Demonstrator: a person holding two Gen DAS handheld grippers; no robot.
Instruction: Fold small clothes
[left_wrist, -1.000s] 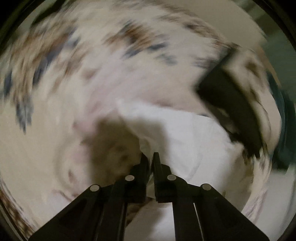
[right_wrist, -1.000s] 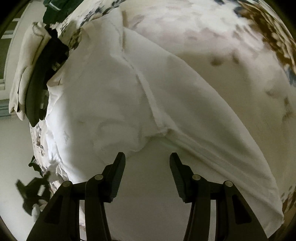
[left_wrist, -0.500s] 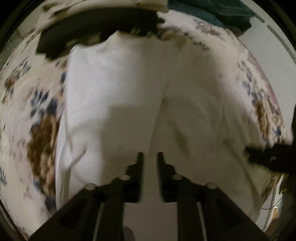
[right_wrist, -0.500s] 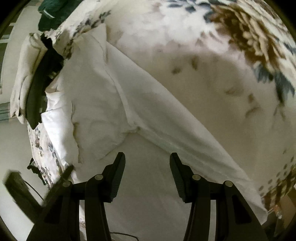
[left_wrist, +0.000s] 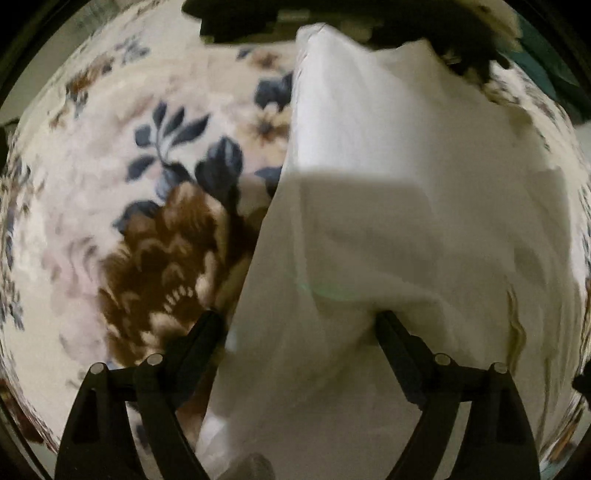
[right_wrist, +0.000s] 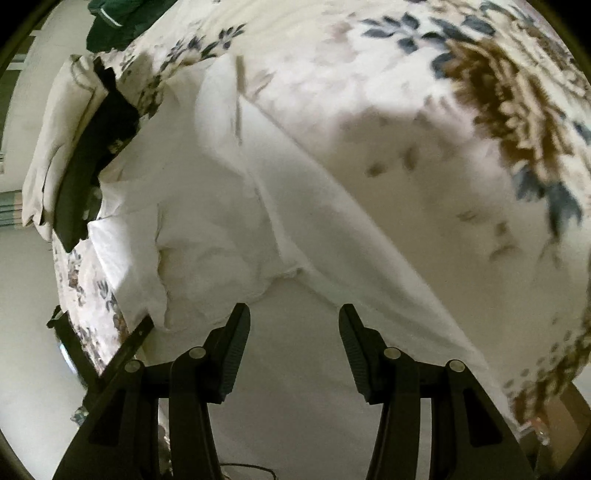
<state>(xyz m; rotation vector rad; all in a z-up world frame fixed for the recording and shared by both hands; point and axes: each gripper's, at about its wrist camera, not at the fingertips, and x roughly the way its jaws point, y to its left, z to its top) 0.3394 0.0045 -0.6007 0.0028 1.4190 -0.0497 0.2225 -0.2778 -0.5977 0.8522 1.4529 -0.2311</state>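
Note:
A white garment (left_wrist: 388, 229) lies partly folded on a floral bedspread (left_wrist: 155, 192). In the left wrist view my left gripper (left_wrist: 299, 325) is open, its jaws wide apart over the garment's near left edge, with cloth lying between them. In the right wrist view the same white garment (right_wrist: 229, 229) spreads below my right gripper (right_wrist: 293, 317), which is open and empty just above the cloth. One long folded edge runs diagonally to the lower right.
A black folded garment (right_wrist: 96, 147) and a cream one (right_wrist: 55, 140) lie at the bed's far edge, with a dark green item (right_wrist: 110, 22) beyond. The bedspread (right_wrist: 461, 147) drops to a pale floor (right_wrist: 26, 332) on the left.
My left gripper was shut on the white cloth, swung across the garment, and its jaws have now opened wide. My right gripper stayed open and drifted slightly along the garment.

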